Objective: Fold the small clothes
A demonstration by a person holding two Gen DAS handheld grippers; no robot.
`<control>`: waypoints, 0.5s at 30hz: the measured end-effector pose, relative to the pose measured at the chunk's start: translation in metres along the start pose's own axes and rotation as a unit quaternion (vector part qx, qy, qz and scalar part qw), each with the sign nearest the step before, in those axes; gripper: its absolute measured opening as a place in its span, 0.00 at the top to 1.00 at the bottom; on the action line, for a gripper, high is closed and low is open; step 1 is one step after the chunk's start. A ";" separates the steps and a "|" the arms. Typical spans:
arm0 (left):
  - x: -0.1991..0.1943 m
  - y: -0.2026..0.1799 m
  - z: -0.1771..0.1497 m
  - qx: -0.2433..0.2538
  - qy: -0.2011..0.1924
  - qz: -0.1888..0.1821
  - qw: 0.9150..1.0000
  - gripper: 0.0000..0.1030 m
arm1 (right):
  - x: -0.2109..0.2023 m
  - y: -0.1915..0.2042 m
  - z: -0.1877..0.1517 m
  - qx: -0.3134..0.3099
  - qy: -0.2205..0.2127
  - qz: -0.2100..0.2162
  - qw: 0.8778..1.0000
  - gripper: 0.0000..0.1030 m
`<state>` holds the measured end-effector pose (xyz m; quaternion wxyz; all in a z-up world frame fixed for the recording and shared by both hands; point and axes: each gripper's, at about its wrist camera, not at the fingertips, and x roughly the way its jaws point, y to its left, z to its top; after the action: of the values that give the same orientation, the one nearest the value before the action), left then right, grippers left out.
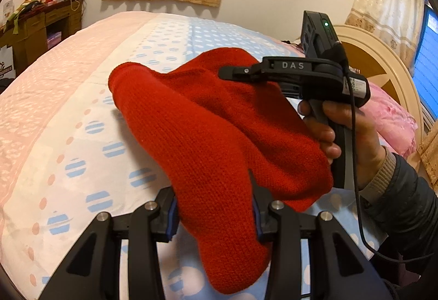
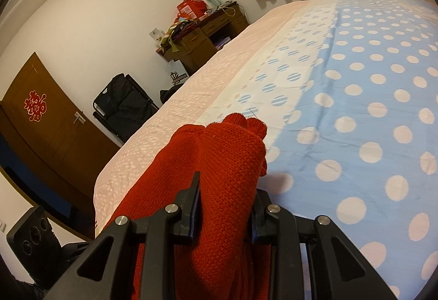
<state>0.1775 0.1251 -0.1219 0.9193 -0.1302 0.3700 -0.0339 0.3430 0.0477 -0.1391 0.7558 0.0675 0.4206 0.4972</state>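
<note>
Above the polka-dot blue, white and pink bedspread [image 1: 82, 108] we held a red knitted garment [image 1: 219, 141] aloft, our left gripper [image 1: 215, 213] pinching one bunched part and our right gripper [image 2: 225, 207] clamped on another.

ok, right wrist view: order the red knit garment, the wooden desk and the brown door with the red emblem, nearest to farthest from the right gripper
1. Red knit garment: clamped in the right gripper, held above the bed.
2. Wooden desk: past the bed's far edge, upper centre, against the wall.
3. Brown door: far left. Desk and door are both well away; their order is too close to call.
</note>
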 end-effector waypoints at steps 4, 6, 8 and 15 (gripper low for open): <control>-0.006 0.004 -0.006 -0.009 -0.005 0.004 1.000 0.59 | 0.009 0.009 0.003 -0.006 0.006 0.004 1.000 0.73; -0.011 0.006 -0.011 -0.011 -0.007 0.007 1.000 0.59 | 0.013 0.013 0.004 -0.009 0.009 0.006 1.000 0.73; -0.015 0.004 -0.016 -0.015 -0.010 0.010 1.000 0.59 | 0.018 0.019 0.006 -0.013 0.012 0.008 1.000 0.73; -0.025 0.006 -0.029 -0.026 -0.017 0.022 0.999 0.59 | 0.034 0.033 0.011 -0.024 0.022 0.014 0.999 0.73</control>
<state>0.1392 0.1291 -0.1267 0.9224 -0.1464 0.3574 -0.0014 0.3325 0.0954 -0.1341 0.7409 0.0447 0.4239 0.5191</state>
